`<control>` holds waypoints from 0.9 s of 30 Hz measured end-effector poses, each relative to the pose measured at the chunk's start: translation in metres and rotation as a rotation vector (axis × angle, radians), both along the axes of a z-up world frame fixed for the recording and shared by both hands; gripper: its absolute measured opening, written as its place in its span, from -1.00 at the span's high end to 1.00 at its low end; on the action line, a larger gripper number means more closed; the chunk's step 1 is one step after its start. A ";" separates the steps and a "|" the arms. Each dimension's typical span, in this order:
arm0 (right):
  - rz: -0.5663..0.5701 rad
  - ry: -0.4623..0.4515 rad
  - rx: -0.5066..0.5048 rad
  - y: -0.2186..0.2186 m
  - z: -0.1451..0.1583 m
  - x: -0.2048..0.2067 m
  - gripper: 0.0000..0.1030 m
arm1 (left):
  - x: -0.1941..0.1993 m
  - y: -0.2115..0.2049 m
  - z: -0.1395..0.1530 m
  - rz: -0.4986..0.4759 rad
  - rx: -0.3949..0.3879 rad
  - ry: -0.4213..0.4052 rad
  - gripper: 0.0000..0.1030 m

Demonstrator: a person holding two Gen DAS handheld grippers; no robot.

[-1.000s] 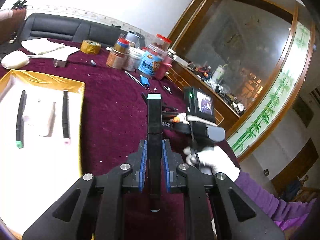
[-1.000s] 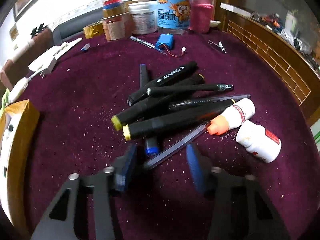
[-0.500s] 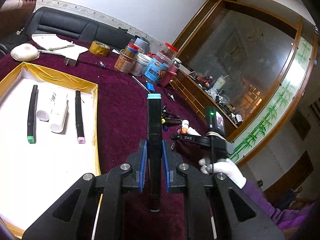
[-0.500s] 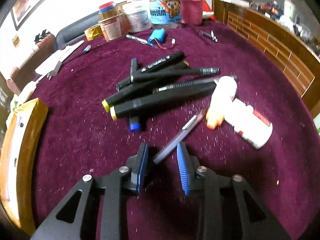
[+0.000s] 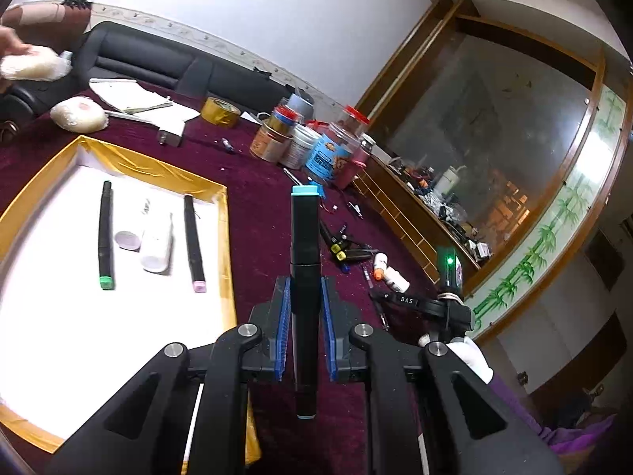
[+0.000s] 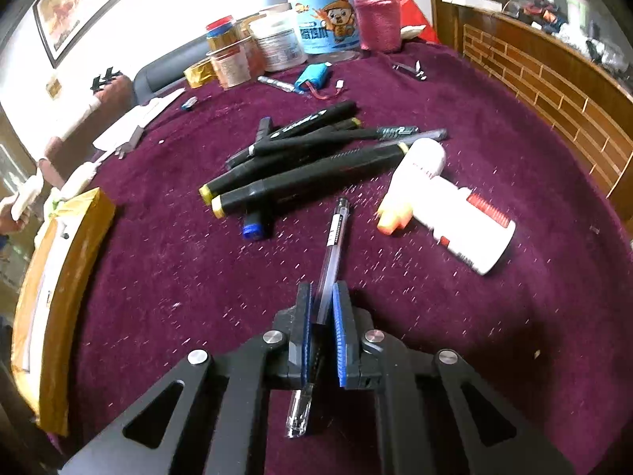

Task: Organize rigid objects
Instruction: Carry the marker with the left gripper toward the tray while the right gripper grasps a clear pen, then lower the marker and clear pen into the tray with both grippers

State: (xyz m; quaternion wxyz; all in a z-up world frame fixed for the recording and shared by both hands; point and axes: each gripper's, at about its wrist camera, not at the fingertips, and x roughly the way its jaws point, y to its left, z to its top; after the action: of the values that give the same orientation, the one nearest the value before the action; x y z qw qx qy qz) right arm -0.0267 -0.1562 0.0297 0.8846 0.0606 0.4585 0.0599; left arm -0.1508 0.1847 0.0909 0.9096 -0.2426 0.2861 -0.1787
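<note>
Above maroon table: left hand-held gripper (image 5: 304, 332) clamps black marker (image 5: 304, 277); right hand-held gripper (image 6: 322, 328) apparently pinches clear pen (image 6: 330, 253).

Open stretch of maroon velvet surface (image 6: 166, 277) between the gold-rimmed white tray (image 5: 51, 316) and the heap of black markers (image 6: 300, 166). Ahead and right, blocked by two white plastic bottles (image 6: 447, 206) lying touching. Far edge crowded with jars and tins (image 6: 277, 43). Inside the tray, bare white floor toward the near edge, below two black markers (image 5: 105, 233) and white bottles (image 5: 156, 243).
</note>
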 end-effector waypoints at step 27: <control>0.317 -0.055 0.440 0.063 0.050 -0.030 0.85 | -0.010 0.093 -0.011 0.241 0.020 0.083 0.76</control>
State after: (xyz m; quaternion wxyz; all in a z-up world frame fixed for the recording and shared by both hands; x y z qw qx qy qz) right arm -0.0566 -0.0935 0.0797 0.8418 0.1769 0.4142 0.2974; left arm -0.1611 0.2772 0.0797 0.9141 -0.2735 0.2941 -0.0552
